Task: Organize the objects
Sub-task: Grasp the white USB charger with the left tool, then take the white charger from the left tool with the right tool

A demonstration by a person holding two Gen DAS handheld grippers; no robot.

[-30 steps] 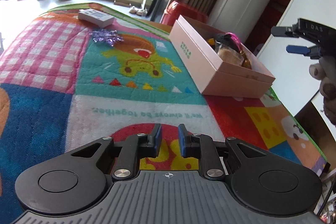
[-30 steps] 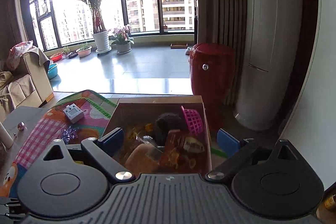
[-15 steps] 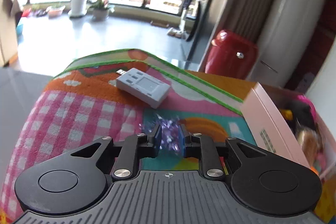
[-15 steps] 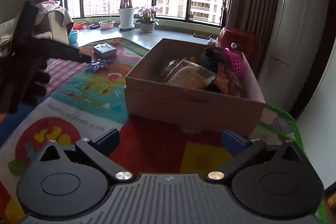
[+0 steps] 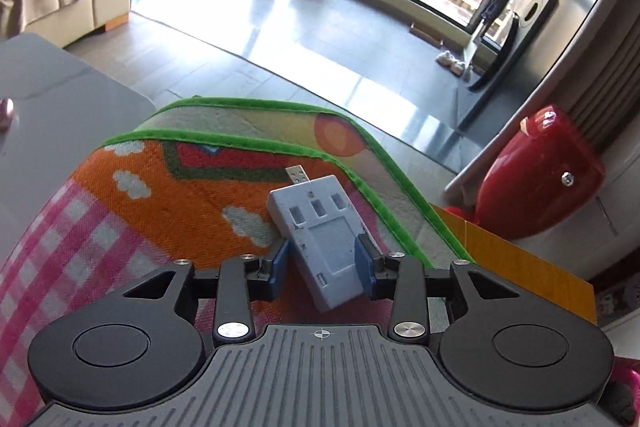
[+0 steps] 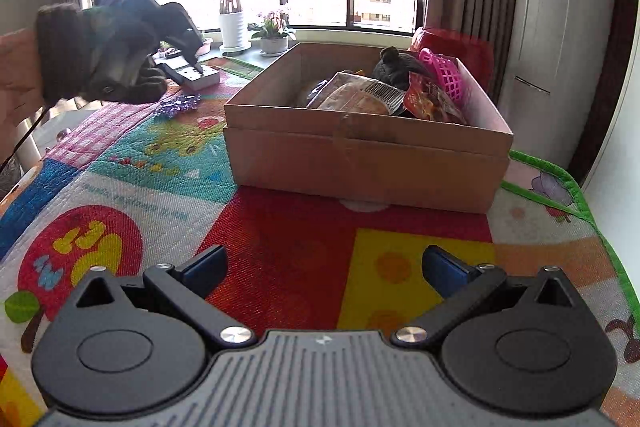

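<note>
Mat (image 5: 132,211) with a green hem covers the surface, and its far edge drops off just beyond the grey USB hub (image 5: 320,235); past that hem lies bare floor (image 5: 312,23) up to the window. At far left a grey tabletop (image 5: 60,95) shows beside the mat. The left gripper (image 5: 322,267) has its jaws set around the hub, 1 blue pad (image 5: 279,269) just off its left side and the other against its right side; whether they press it I cannot tell. The hub lies flat on the mat, plug pointing to the hem.

From the right wrist view, a purple bow (image 6: 178,105) sits on the mat near the hub (image 6: 200,77), well left of the box (image 6: 360,163). Open mat lies between bow and box, and more in front of the box. The box holds snack packets (image 6: 360,95), a dark knit item (image 6: 396,67) and a pink basket (image 6: 444,73). The right gripper (image 6: 324,273) hangs over the mat short of the box, jaws spread wide and empty.
</note>
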